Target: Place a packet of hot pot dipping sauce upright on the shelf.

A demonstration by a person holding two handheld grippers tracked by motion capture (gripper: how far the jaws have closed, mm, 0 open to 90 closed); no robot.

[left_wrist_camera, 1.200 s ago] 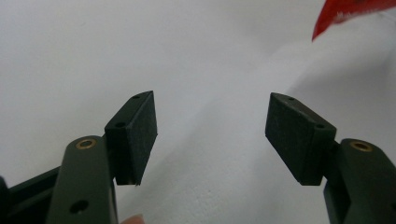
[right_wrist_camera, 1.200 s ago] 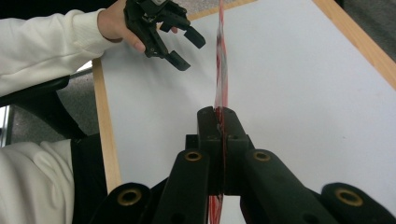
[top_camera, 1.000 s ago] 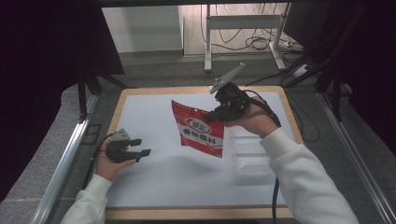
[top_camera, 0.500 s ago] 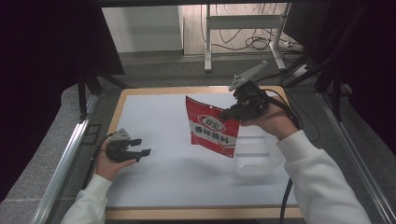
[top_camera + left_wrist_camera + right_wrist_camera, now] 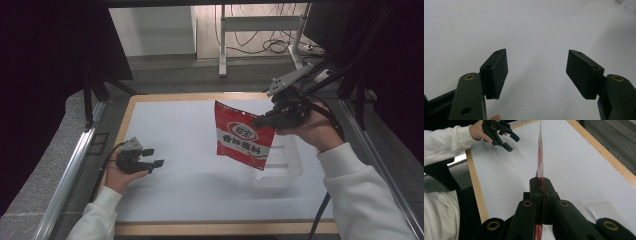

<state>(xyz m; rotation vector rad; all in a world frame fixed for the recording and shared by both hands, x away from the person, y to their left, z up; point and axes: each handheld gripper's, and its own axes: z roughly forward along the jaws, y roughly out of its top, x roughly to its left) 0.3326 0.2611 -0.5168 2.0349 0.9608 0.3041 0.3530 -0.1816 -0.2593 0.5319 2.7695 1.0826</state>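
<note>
Red pouch (image 5: pixel 243 136) is the thing in hand, and going left to right across the white table (image 5: pixel 190 190) it comes second. First, at the near left, my left gripper (image 5: pixel 156 157) sits low over the board in my left hand (image 5: pixel 117 176), pointing right toward the middle. Its jaws stand wide apart with nothing between them; in the left gripper view (image 5: pixel 537 71) I see only bare white surface past the two black pads (image 5: pixel 499 72). It is well apart from the pouch, with a wide stretch of bare tabletop between them.

Farther right, past the middle, the red pouch hangs in the air above the table, printed face toward me, tilted a little with its lower corner to the right. My right gripper (image 5: pixel 261 121) has it pinched by the upper right edge, jaws fully closed on the foil. In the right gripper view (image 5: pixel 541 187) the pouch (image 5: pixel 540 157) shows edge-on, a thin red-and-silver line rising straight out from between the pressed pads.

Just below and to the right of the pouch's lower corner lies a clear plastic tray (image 5: pixel 285 172) on the table; the pouch hangs above its left end, and I cannot tell whether they touch. My right hand (image 5: pixel 310 132) holds the gripper at the far right.
</note>
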